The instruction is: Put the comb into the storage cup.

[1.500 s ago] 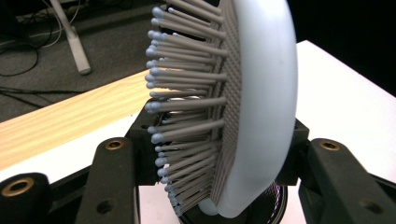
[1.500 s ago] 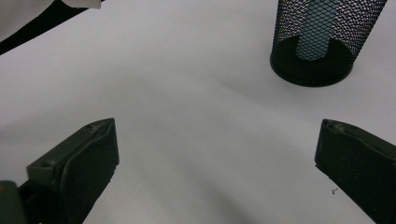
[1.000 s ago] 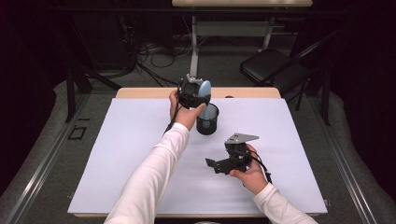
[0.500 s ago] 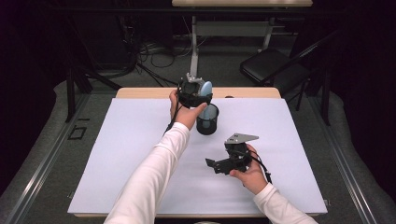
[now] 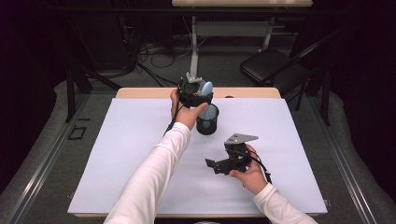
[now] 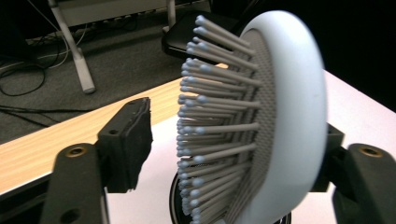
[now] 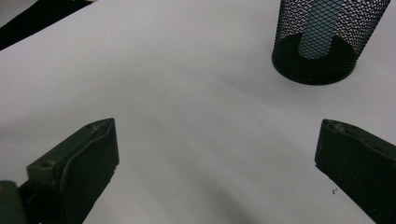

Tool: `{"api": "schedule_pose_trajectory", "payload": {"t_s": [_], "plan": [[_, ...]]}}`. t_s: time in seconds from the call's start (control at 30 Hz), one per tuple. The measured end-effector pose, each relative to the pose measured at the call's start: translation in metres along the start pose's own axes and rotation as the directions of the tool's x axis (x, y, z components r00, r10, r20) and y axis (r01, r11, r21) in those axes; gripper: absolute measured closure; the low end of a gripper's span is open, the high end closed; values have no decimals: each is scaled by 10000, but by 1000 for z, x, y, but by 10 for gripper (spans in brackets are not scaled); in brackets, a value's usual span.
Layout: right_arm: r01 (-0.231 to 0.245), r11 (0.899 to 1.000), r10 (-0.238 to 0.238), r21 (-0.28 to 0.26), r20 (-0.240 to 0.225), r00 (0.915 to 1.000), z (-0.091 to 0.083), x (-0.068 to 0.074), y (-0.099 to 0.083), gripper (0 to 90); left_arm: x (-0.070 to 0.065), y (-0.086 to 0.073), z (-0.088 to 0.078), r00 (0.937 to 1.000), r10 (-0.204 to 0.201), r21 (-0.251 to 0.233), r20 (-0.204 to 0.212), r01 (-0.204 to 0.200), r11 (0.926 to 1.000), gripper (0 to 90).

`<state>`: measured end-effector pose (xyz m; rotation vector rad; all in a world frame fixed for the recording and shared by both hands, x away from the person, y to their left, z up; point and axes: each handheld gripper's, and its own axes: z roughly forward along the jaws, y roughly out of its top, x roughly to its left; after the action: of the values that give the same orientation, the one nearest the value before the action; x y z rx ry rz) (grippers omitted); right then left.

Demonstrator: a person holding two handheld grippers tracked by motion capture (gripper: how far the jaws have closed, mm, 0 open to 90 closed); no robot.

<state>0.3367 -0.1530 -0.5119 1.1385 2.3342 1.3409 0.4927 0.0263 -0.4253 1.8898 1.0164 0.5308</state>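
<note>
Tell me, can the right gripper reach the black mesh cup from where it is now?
Probably yes. The right gripper is open and holds nothing, and bare white table lies between it and the mesh cup. The left gripper with the hairbrush hovers above the cup.

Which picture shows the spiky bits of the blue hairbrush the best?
The left gripper view: the hairbrush sits close up between the jaws, so each bristle and its round tip is clear. The high view shows just a small pale blue head above the mesh cup. The right gripper view shows its handle through the mesh.
</note>
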Motion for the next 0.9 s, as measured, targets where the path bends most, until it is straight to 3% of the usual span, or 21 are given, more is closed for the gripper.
{"api": "schedule_pose_trajectory", "payload": {"t_s": [0.4, 0.6, 0.9], "plan": [[2, 10000, -2, -18, 15, 10000, 0, 0, 0, 0, 2, -2, 3, 9991, -332, 232, 267, 326, 9992, 363], [16, 10000, -16, -11, 2, 10000, 0, 0, 0, 0, 1, -2, 4, 9988, -279, 381, 407, 264, 9989, 407], [57, 10000, -57, -6, 8, 10000, 1, 0, -1, 0, 2, -3, 5, 9973, -471, 374, 565, 451, 9983, 404]]}}
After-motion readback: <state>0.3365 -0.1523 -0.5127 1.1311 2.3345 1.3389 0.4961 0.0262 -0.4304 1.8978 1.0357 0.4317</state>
